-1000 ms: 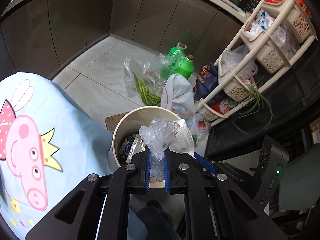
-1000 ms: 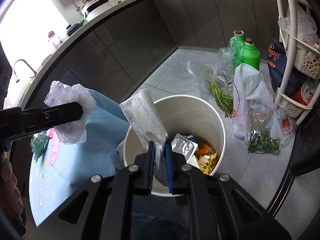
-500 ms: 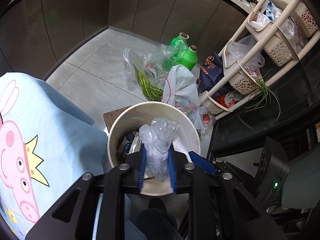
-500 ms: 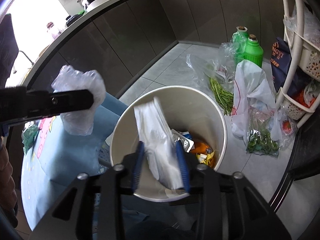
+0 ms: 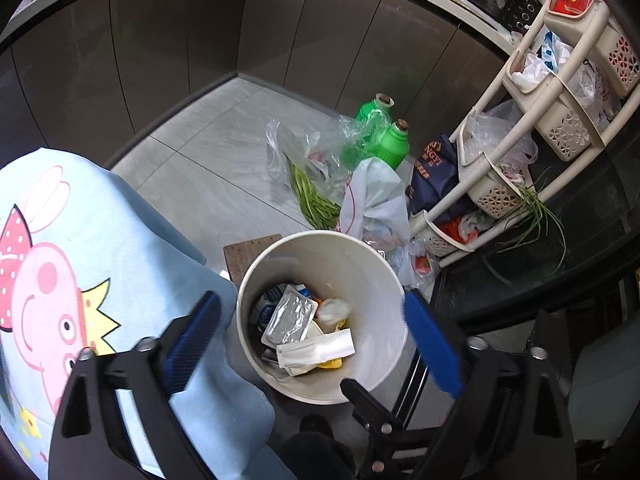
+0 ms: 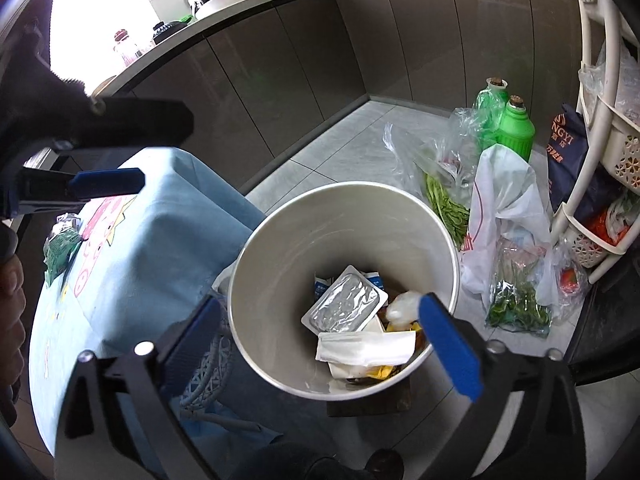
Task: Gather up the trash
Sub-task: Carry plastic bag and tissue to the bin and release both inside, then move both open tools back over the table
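A white round trash bin (image 5: 386, 276) (image 6: 280, 216) stands on the floor below both grippers. Inside lie a silver foil pack (image 5: 288, 316) (image 6: 346, 304), a flat white plastic bag (image 5: 320, 350) (image 6: 364, 346), a crumpled clear plastic bag (image 5: 334, 308) (image 6: 400, 306) and other wrappers. My left gripper (image 5: 312, 340) hangs over the bin, its jaws opening wide with nothing between them; in the right wrist view the left gripper (image 6: 164, 150) reaches in from the left. My right gripper (image 6: 320, 340) also hangs over the bin, its jaws opening and empty.
A table under a blue cartoon cloth (image 5: 100, 280) (image 6: 160, 240) stands left of the bin, with a green packet (image 6: 60, 244) on it. Beyond the bin lie green bottles (image 5: 394, 142), bags of greens (image 5: 312, 196), a white bag (image 6: 504, 208) and a basket rack (image 5: 520, 128).
Both grippers were shut on plastic bags above the bin. Both have opened wide, and the bags have dropped into the bin.
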Tool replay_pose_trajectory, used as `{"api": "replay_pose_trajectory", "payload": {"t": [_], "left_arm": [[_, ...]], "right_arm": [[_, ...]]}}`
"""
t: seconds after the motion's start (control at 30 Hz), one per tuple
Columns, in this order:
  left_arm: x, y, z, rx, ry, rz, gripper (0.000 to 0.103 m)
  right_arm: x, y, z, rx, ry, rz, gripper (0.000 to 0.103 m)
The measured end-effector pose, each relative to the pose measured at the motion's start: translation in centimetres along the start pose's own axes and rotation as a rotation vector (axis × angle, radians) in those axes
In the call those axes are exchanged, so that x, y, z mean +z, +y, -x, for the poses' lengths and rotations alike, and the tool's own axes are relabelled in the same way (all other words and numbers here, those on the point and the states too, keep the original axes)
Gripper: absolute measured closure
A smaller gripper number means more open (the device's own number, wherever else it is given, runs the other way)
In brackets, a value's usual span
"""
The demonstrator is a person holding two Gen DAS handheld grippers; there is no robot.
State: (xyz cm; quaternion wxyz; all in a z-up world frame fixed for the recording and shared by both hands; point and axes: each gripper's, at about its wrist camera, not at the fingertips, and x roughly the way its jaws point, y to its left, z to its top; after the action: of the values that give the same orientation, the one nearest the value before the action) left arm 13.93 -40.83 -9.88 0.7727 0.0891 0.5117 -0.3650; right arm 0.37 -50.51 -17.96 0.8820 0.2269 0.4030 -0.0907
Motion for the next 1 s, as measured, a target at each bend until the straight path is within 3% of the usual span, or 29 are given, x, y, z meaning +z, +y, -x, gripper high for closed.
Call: {"api": "replay_pose_trajectory", "payload": {"t": [0.27,0.73,1.0], "left_arm": [[0.1,-0.5,1.7,0.008,-0.027,-0.016,0.009],[-0.8,1.2,8.0,-0.022,-0.113,0.071,0.009],[-2.6,4.0,13.3,0.053,-0.200,0.126,0.009]], "right_arm": [[0.1,1.5,0.8,-0.028,-0.008,0.056,0.004],[0.9,4.8,3.9,-0.013,-0.047,0.104,0.004],[1.2,8.7,5.6,0.027,-0.061,0.166,0.004]]}}
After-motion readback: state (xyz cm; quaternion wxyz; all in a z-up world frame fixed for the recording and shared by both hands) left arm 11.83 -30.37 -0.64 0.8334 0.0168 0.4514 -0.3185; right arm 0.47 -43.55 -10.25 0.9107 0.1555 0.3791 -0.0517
